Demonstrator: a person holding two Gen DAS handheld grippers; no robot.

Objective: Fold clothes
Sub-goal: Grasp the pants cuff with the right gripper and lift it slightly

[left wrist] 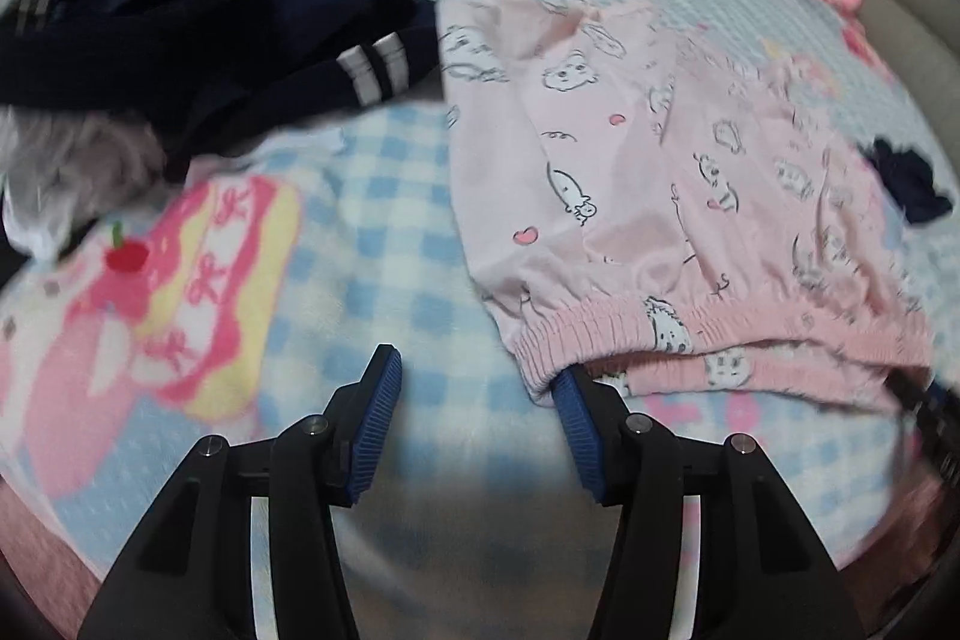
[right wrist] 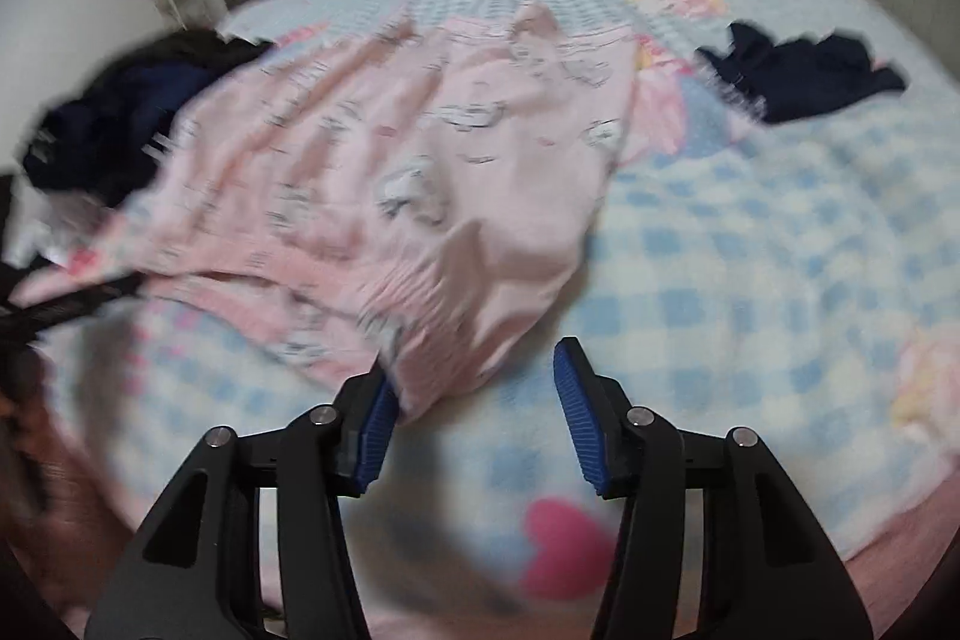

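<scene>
Pink pajama pants (left wrist: 660,172) with a cartoon animal print lie spread on the bed, elastic waistband (left wrist: 708,334) nearest me. My left gripper (left wrist: 474,382) is open at the waistband's left corner, its right finger touching the hem. In the right wrist view the same pink pants (right wrist: 390,172) look blurred. My right gripper (right wrist: 474,370) is open at the waistband's right corner, with the cloth lying against its left finger. Nothing is clamped in either one.
A pile of navy clothes with white stripes (left wrist: 198,22) lies at the pants' left, a grey garment (left wrist: 66,172) below it. A small dark garment (right wrist: 804,70) lies to the right. The blue checked blanket (right wrist: 750,268) covers the bed. Wardrobes stand behind.
</scene>
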